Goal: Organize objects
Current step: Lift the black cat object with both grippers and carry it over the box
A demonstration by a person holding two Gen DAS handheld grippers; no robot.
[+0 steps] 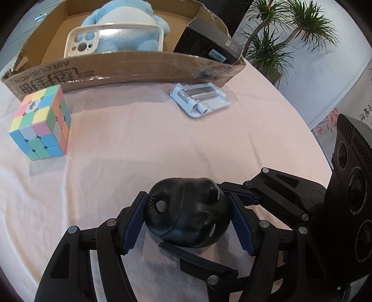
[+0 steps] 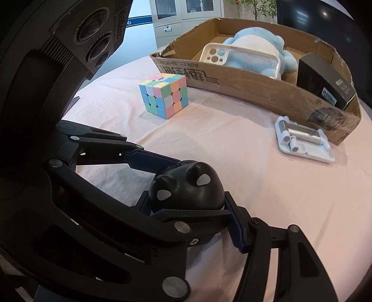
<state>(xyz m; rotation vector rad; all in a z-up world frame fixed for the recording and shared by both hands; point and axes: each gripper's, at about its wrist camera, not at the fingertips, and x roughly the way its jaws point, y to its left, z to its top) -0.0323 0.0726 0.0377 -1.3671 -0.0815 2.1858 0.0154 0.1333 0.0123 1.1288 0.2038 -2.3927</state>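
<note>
A black rounded figure with white eye spots (image 1: 189,213) sits on the pink tablecloth. My left gripper (image 1: 189,218) has a blue pad on each side of it, touching it. My right gripper (image 2: 188,204) also closes around the same figure (image 2: 186,188) from the other side, its fingers crossing the left gripper's. A pastel puzzle cube (image 1: 41,123) (image 2: 165,95) and a white folding phone stand (image 1: 201,100) (image 2: 302,141) lie on the cloth in front of a cardboard box (image 1: 130,67) (image 2: 244,86).
The box holds a blue plush toy (image 1: 130,30) (image 2: 258,44), a clear phone case (image 1: 111,40) (image 2: 241,60) and a black carton (image 1: 209,43) (image 2: 325,81). A potted plant (image 1: 279,39) stands beyond the table's right edge. Grey cabinets (image 2: 186,18) are behind.
</note>
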